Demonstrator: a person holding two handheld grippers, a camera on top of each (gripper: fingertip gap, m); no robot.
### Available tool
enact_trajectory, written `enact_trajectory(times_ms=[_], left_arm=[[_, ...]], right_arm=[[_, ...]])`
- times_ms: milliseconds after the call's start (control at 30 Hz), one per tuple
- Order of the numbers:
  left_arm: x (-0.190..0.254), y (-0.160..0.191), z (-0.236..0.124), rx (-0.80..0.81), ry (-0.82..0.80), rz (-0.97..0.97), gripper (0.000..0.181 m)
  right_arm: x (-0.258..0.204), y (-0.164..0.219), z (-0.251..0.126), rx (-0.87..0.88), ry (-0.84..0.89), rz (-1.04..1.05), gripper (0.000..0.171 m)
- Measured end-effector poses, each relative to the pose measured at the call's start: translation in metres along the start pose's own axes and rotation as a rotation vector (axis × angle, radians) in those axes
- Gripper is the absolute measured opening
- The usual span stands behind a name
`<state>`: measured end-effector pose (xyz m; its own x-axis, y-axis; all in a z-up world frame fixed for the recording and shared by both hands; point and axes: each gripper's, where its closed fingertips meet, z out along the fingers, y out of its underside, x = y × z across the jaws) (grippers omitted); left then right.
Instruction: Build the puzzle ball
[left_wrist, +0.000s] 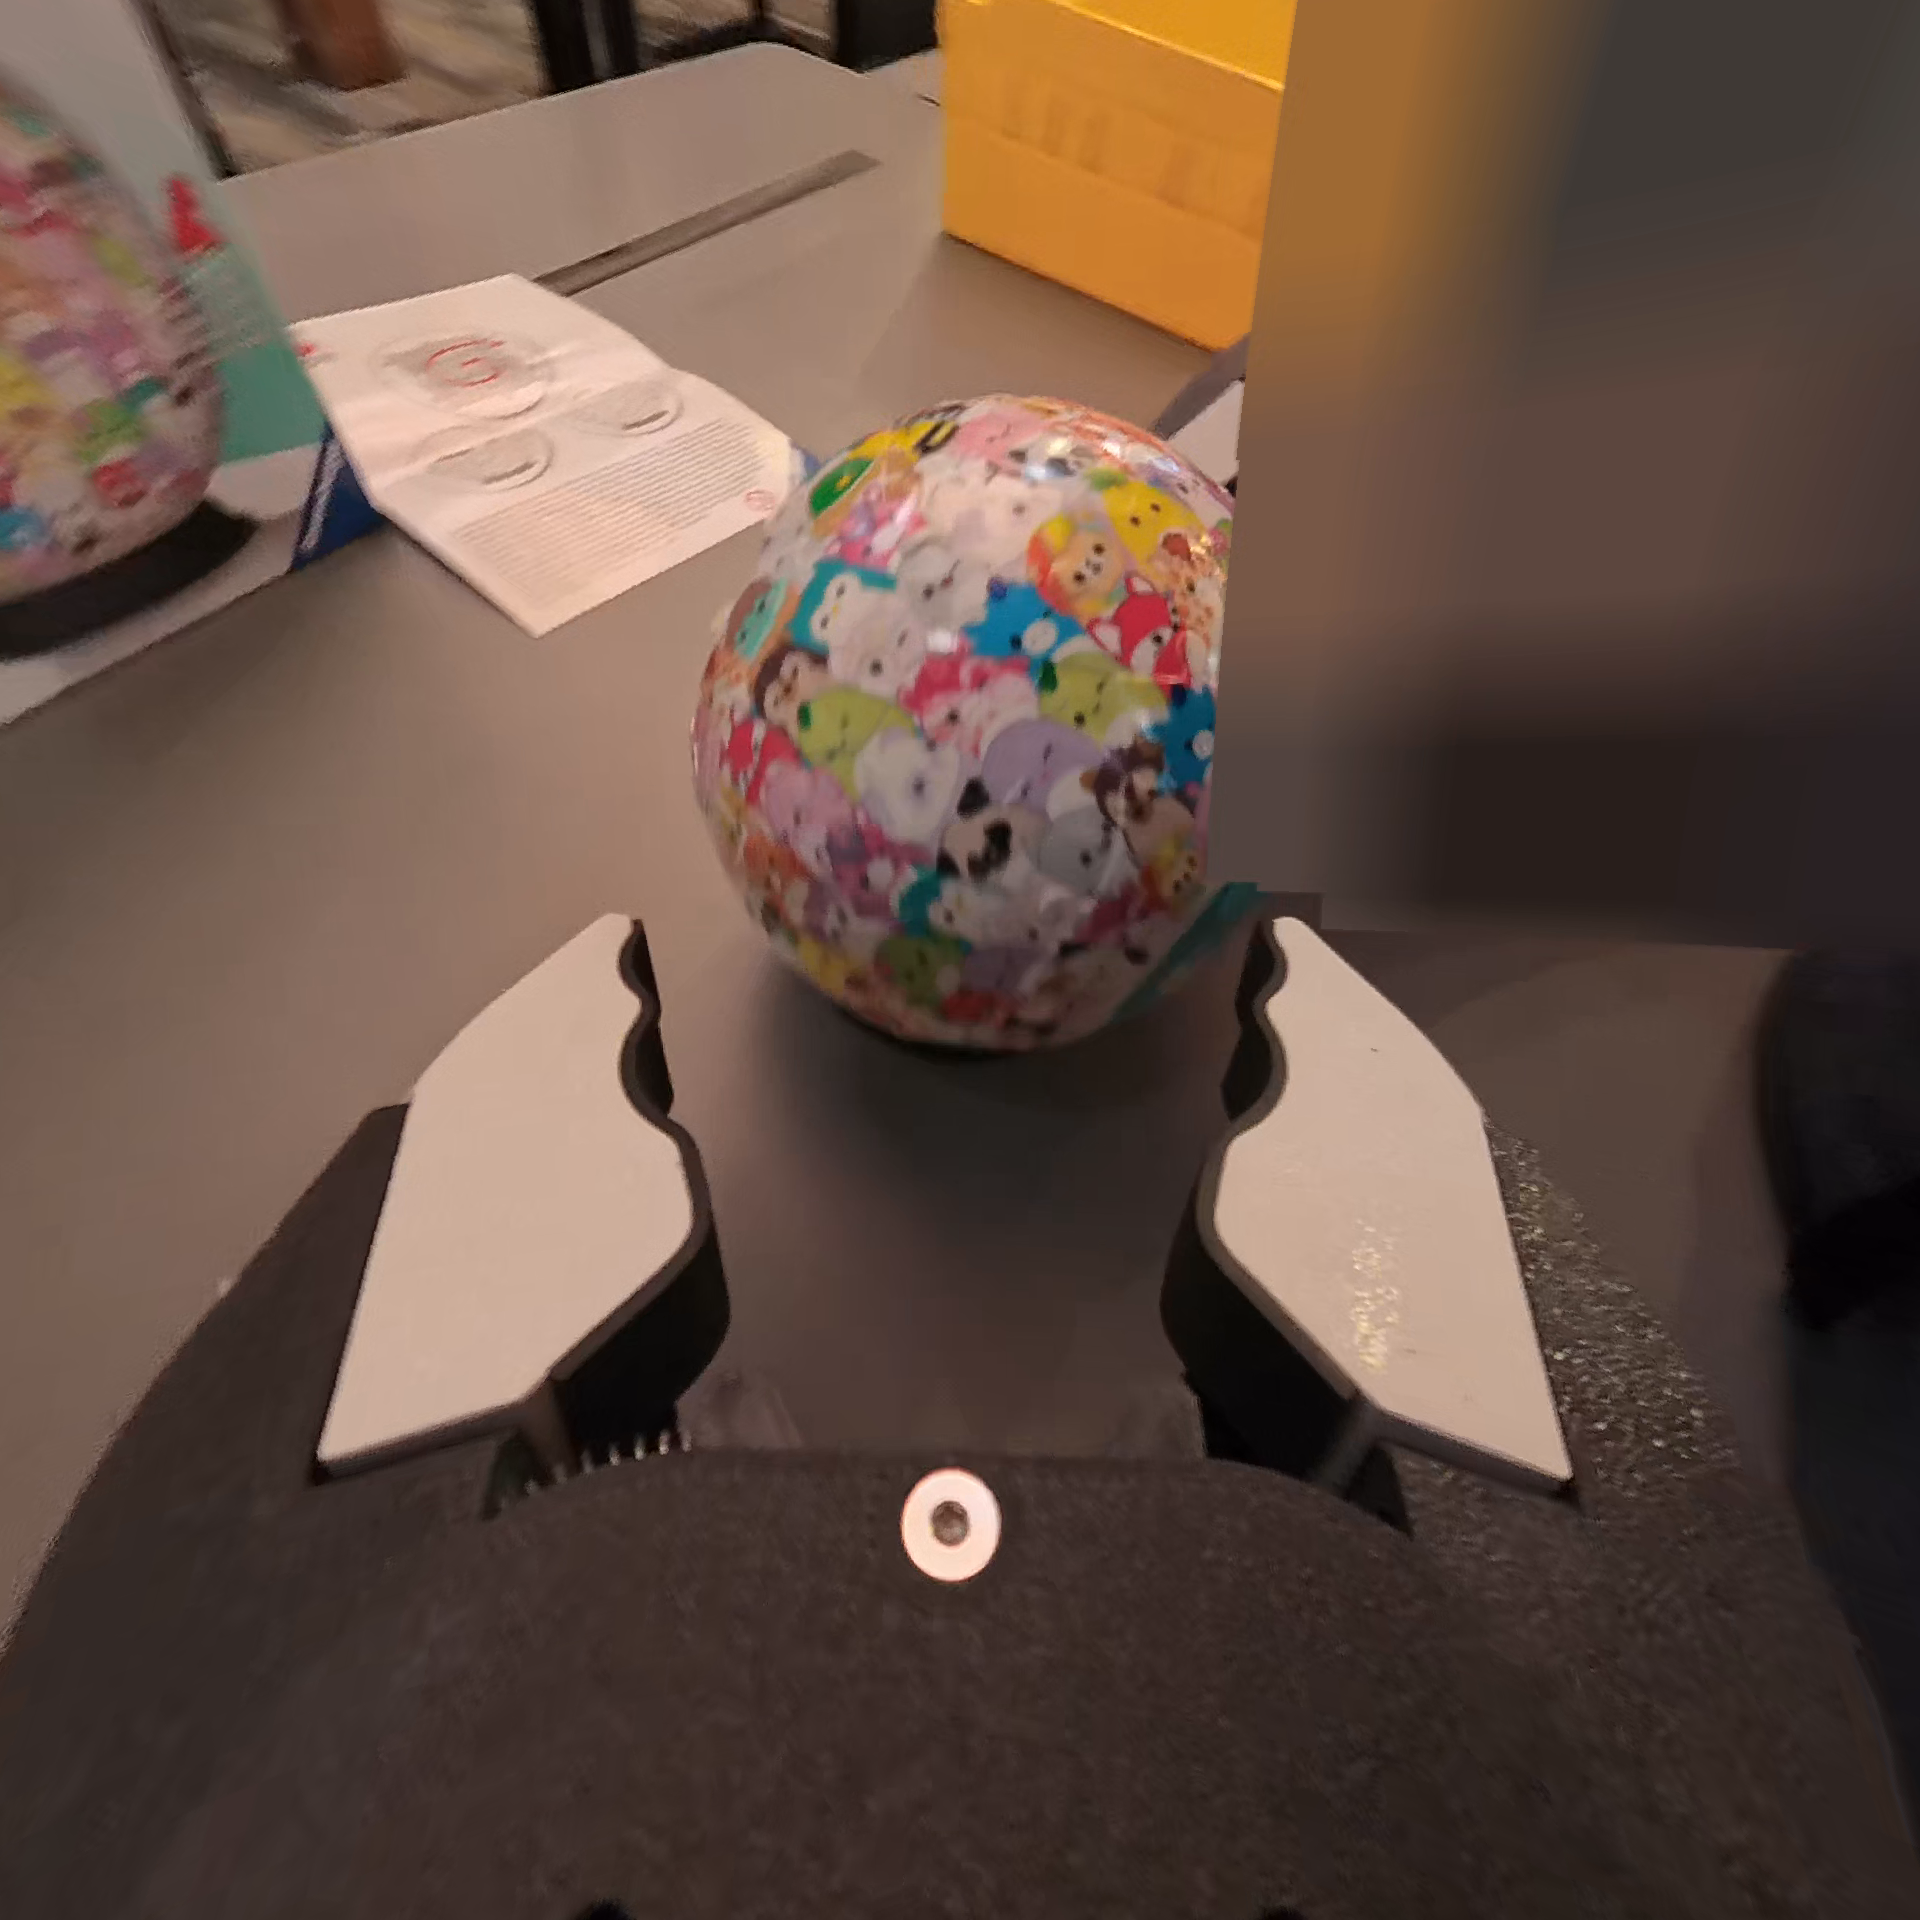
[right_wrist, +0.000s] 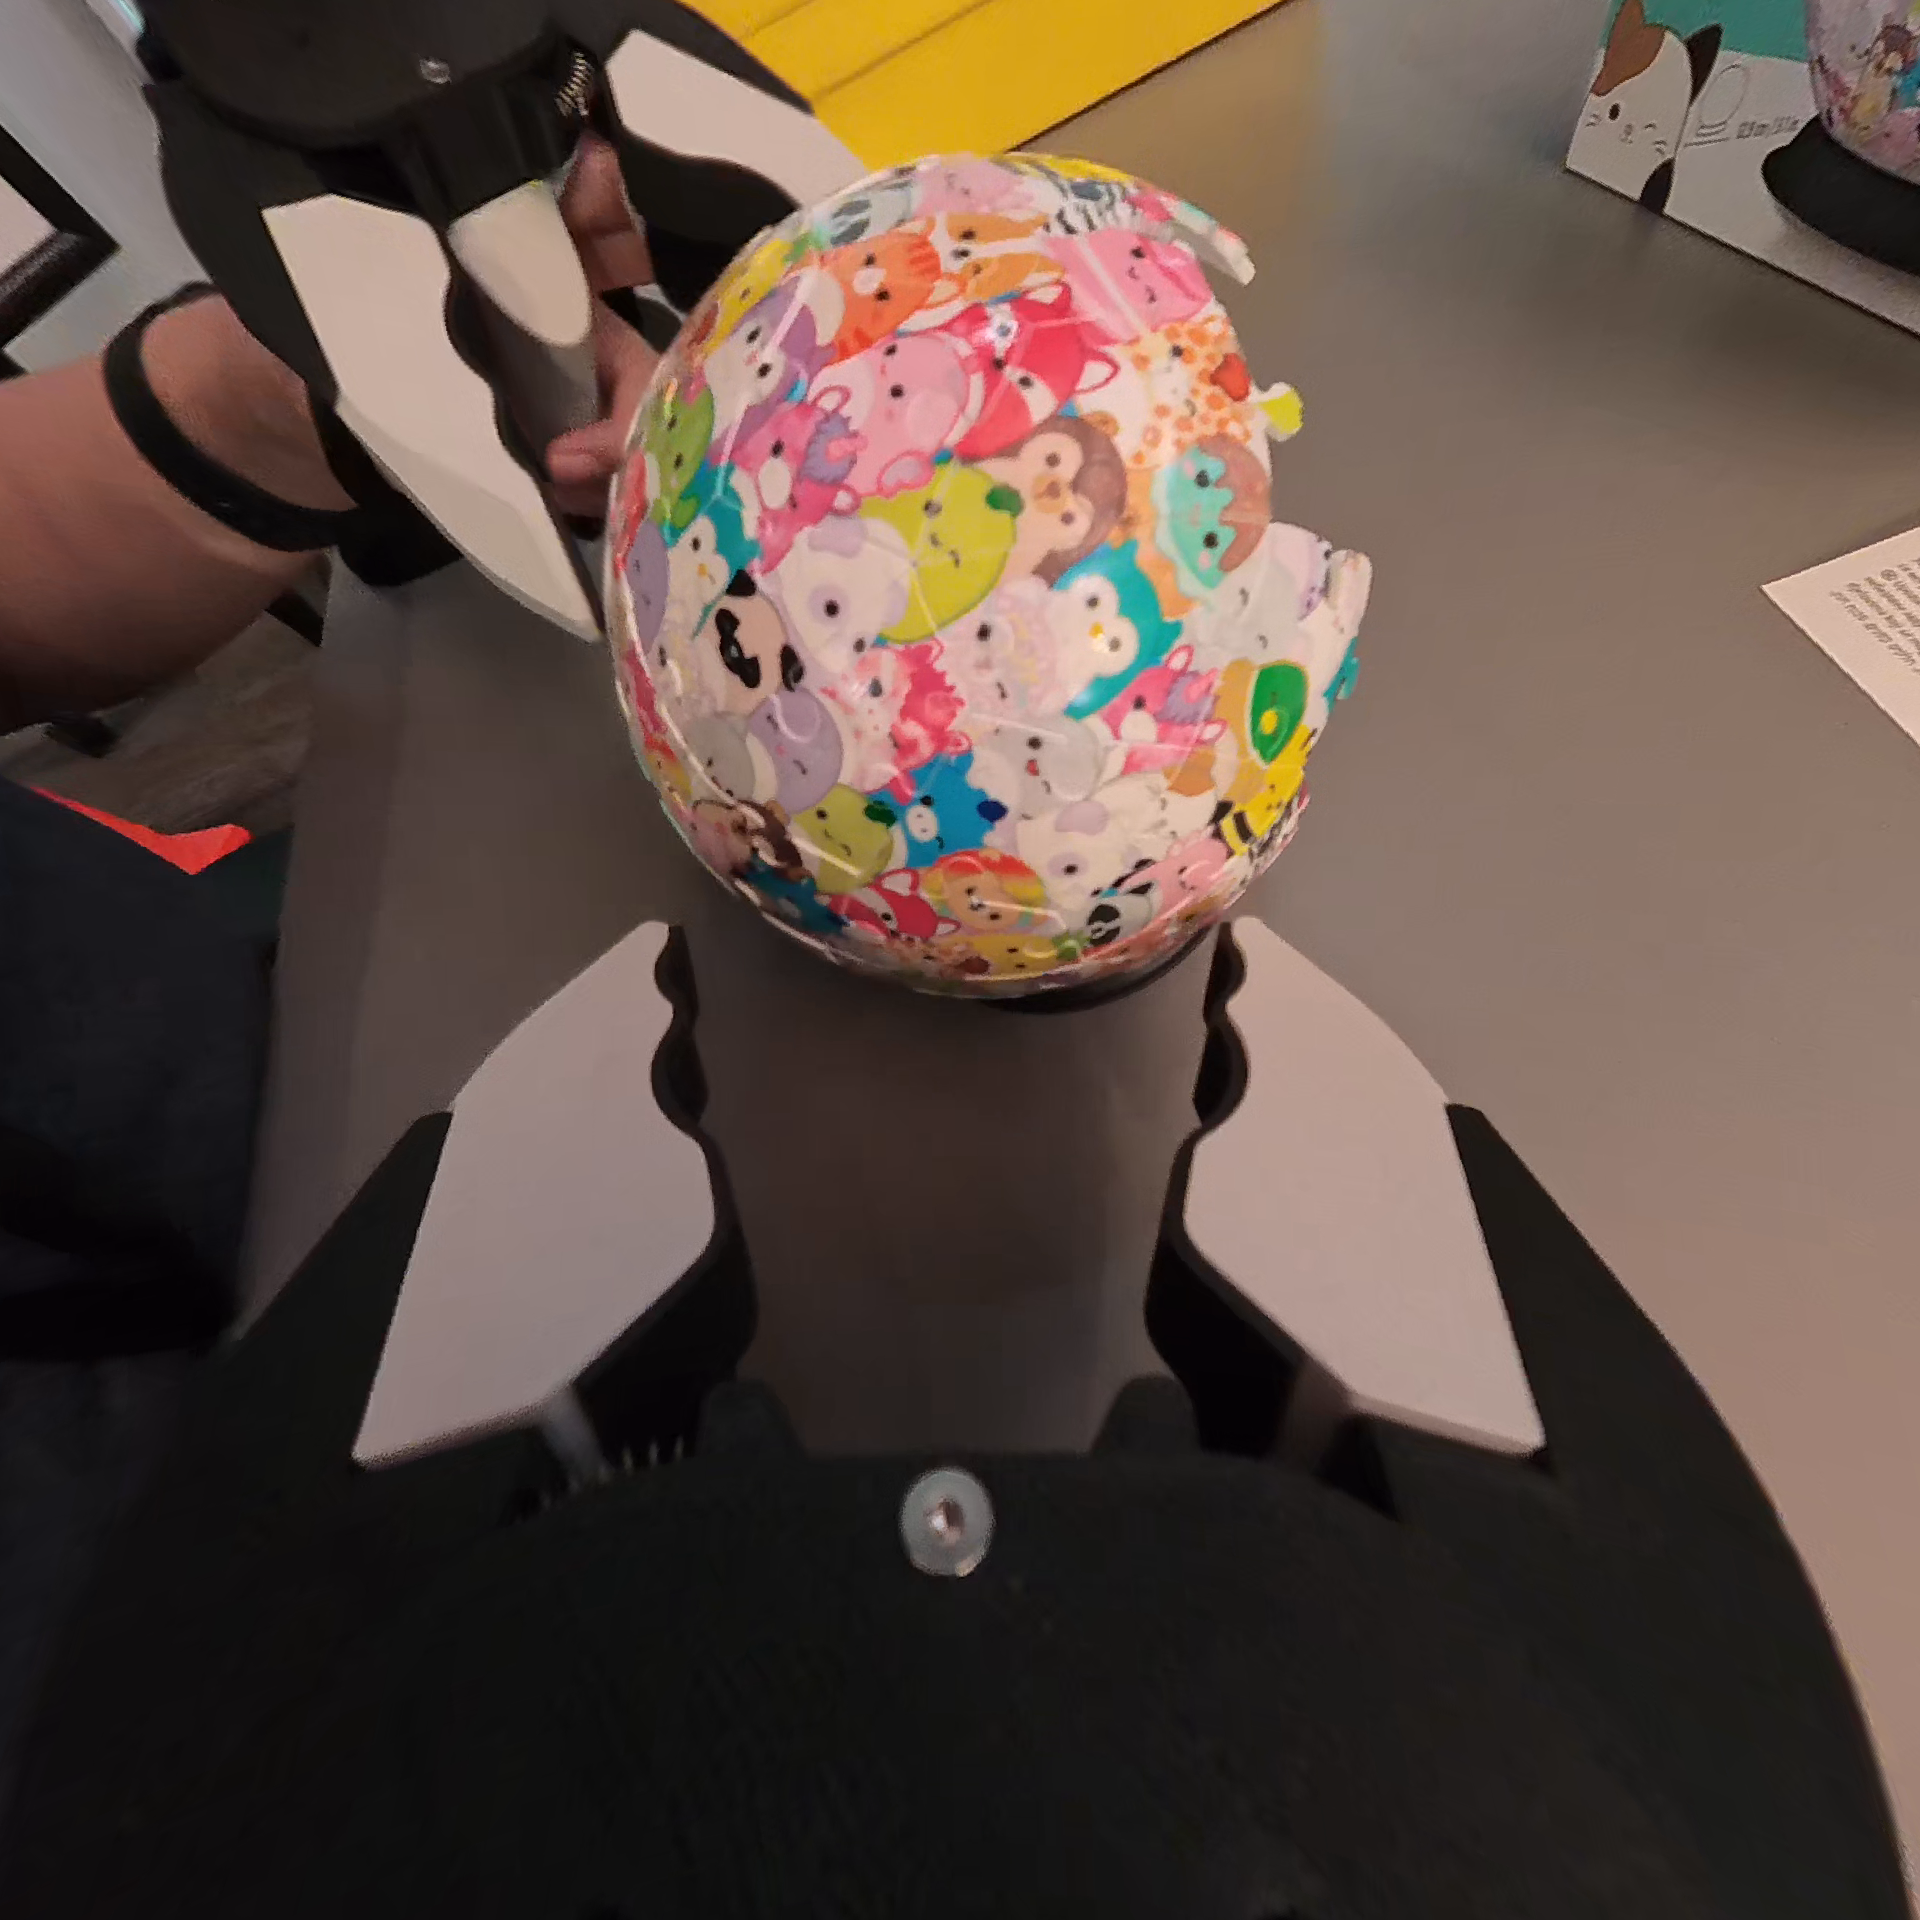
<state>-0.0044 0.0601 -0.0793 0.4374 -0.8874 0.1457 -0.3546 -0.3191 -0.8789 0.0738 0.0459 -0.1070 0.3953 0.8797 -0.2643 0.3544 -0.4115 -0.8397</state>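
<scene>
The puzzle ball (left_wrist: 966, 727) is a sphere of bright cartoon-animal pieces and stands on a small black stand (right_wrist: 1091, 997) on the grey table (left_wrist: 312, 883). In the right wrist view the ball (right_wrist: 956, 582) has jagged loose edges around a gap on its far right side. My left gripper (left_wrist: 948, 925) is open and empty, its tips just short of the ball. My right gripper (right_wrist: 948, 935) is open and empty, its tips at the ball's near base. The left gripper (right_wrist: 499, 343) also shows at the ball's left side in the right wrist view.
The puzzle box (left_wrist: 125, 416) stands at the left, with a printed instruction sheet (left_wrist: 540, 436) beside it. A yellow box (left_wrist: 1112, 177) sits behind the ball. A person's arm (right_wrist: 104, 520) is at the table's left edge.
</scene>
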Motion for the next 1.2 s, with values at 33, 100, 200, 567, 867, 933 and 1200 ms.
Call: enact_trajectory(times_ms=[33,100,200,567,867,933,1200], left_arm=[[0.002,0.004,-0.003,0.001,-0.016,-0.043,0.103],[0.009,0.013,-0.007,-0.015,-0.037,-0.106,0.100],[0.020,0.025,-0.005,-0.032,-0.102,-0.163,0.096],[0.062,0.051,0.023,-0.111,-0.078,-0.306,0.094],[0.060,0.050,0.039,-0.100,-0.102,-0.303,0.107],[0.059,0.047,0.040,-0.091,-0.104,-0.297,0.107],[0.055,0.042,0.043,-0.084,-0.088,-0.294,0.106]], right_arm=[[0.001,0.002,-0.001,-0.007,0.003,-0.007,0.095],[0.003,0.007,-0.003,-0.030,-0.009,-0.005,0.095],[0.003,0.010,-0.006,-0.032,-0.062,0.007,0.095],[0.006,0.021,-0.007,-0.150,-0.201,0.056,0.102],[-0.005,0.032,0.007,-0.242,-0.214,-0.072,0.118],[-0.006,0.032,0.011,-0.252,-0.228,-0.067,0.122],[-0.013,0.026,0.019,-0.213,-0.289,-0.036,0.121]])
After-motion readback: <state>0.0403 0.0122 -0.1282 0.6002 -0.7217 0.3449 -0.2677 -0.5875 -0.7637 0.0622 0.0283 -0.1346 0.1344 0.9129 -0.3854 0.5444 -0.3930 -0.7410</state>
